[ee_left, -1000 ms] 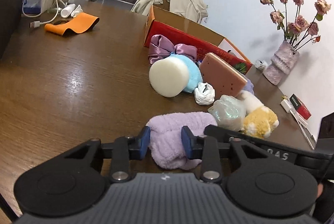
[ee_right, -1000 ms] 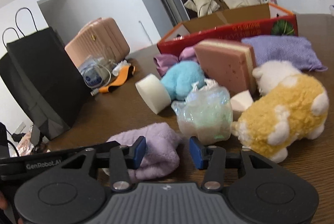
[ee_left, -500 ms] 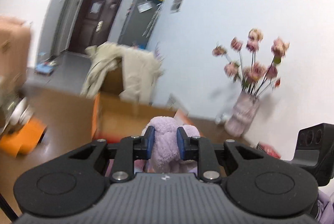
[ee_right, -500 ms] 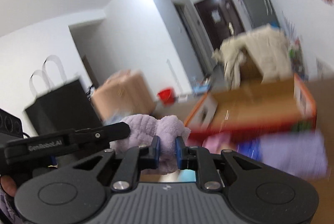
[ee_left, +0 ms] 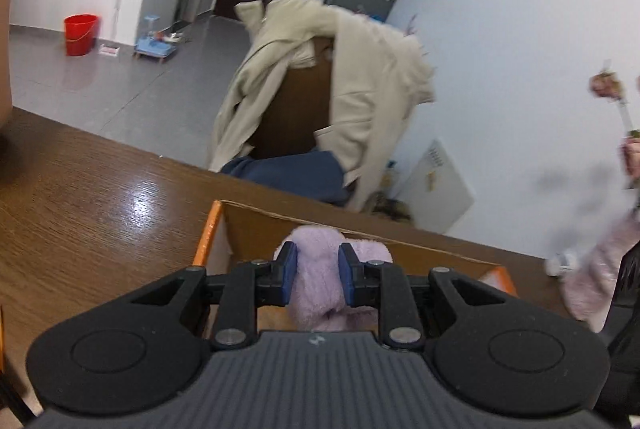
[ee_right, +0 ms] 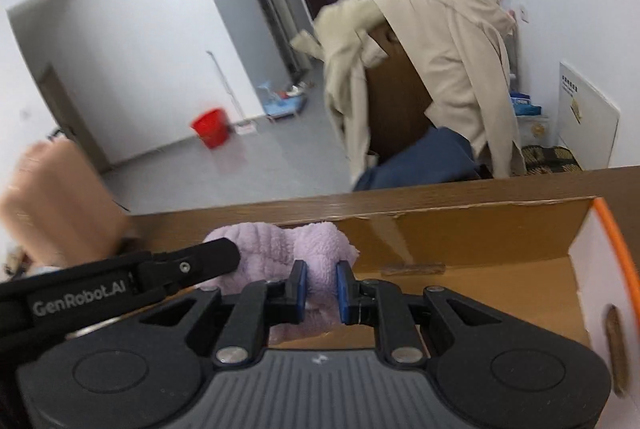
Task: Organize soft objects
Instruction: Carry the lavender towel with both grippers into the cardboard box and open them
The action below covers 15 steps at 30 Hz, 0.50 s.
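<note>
Both grippers are shut on the same fluffy lilac towel (ee_left: 318,273), which also shows in the right wrist view (ee_right: 280,249). My left gripper (ee_left: 318,279) holds one part and my right gripper (ee_right: 321,291) holds another. The towel hangs over the open cardboard box (ee_left: 256,225) with an orange edge; the box's inside wall shows in the right wrist view (ee_right: 460,241). The left gripper's black body (ee_right: 120,281) shows at the left of the right wrist view. The other soft objects are out of view.
The brown wooden table (ee_left: 100,197) runs left of the box. Behind it stands a chair draped with a beige coat (ee_left: 360,77). A red bucket (ee_left: 80,33) sits on the grey floor. A vase of flowers (ee_left: 612,149) is at the right edge.
Both grippers closed on the lilac towel, lifted it off the table, and carried it forward until it hangs over the open cardboard box.
</note>
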Motion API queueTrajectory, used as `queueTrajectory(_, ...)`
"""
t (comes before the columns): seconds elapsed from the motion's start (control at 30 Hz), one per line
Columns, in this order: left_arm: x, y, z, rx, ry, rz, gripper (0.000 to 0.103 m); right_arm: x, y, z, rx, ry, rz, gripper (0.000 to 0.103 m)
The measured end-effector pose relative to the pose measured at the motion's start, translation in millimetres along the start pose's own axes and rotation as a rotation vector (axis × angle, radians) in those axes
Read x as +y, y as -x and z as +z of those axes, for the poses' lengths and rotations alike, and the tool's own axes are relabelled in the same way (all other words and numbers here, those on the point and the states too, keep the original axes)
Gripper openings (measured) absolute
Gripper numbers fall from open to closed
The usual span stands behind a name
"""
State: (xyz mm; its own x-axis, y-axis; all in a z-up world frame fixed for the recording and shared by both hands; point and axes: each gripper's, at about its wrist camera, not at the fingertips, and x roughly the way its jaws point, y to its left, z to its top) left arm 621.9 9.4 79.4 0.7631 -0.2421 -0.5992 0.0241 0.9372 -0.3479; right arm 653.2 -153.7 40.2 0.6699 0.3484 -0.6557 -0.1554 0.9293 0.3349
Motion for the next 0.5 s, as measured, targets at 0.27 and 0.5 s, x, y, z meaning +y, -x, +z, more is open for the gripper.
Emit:
queueTrajectory(0.27,24.5,4.5,-4.0,-0.069,-0.04,0.03,0.042,-20.8,-34.1,-12.0,0.099,-0.077,0.023,0.024)
queueTrajectory(0.5,5.1,61.9,10.4,-0.115,-0.15,0.061,0.063,-9.9,38.3,7.5,0.017,-0.014,0.042,0.046)
